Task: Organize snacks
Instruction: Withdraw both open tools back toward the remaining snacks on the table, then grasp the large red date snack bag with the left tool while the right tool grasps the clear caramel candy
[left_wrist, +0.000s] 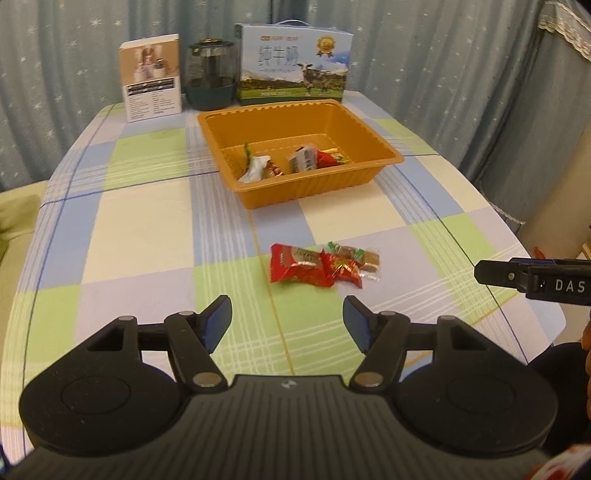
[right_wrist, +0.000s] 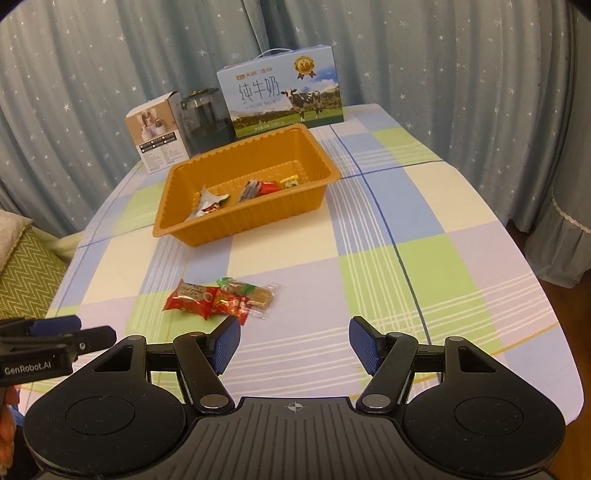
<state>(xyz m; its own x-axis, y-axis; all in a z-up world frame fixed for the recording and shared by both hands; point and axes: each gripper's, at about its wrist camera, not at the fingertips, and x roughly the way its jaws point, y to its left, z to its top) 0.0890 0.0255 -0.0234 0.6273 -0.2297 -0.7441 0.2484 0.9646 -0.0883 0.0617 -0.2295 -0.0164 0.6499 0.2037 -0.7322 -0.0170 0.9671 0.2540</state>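
Three or so wrapped snacks lie loose in a small overlapping cluster on the checked tablecloth, between the grippers and the orange tray: a red sachet at the left, a smaller red-wrapped sweet overlapping it, and clear-wrapped brown bars at the right. Tray contents: several packets already inside, among them a white-and-green wrapper, a pale printed packet and a red one. Background stock, not part of the task: milk carton, dark glass jar, small white product box, all standing behind the tray against the starred curtain. Left gripper: jaws spread wide, nothing between them, stationed just short of the cluster. Right gripper: likewise parted and empty, the cluster lying ahead and to its left. Handling estimate: items light, soft and crinkly; film wrappers likely slippery and apt to slide or drag a neighbour along, since they overlap. The brown bars look stiffer inside their film. Suggested hold: across the filled body of a single packet rather than on a flat crimped end, taking an outer item first, so the pile is not disturbed. Breakage risk low; dropping is the likelier fault.
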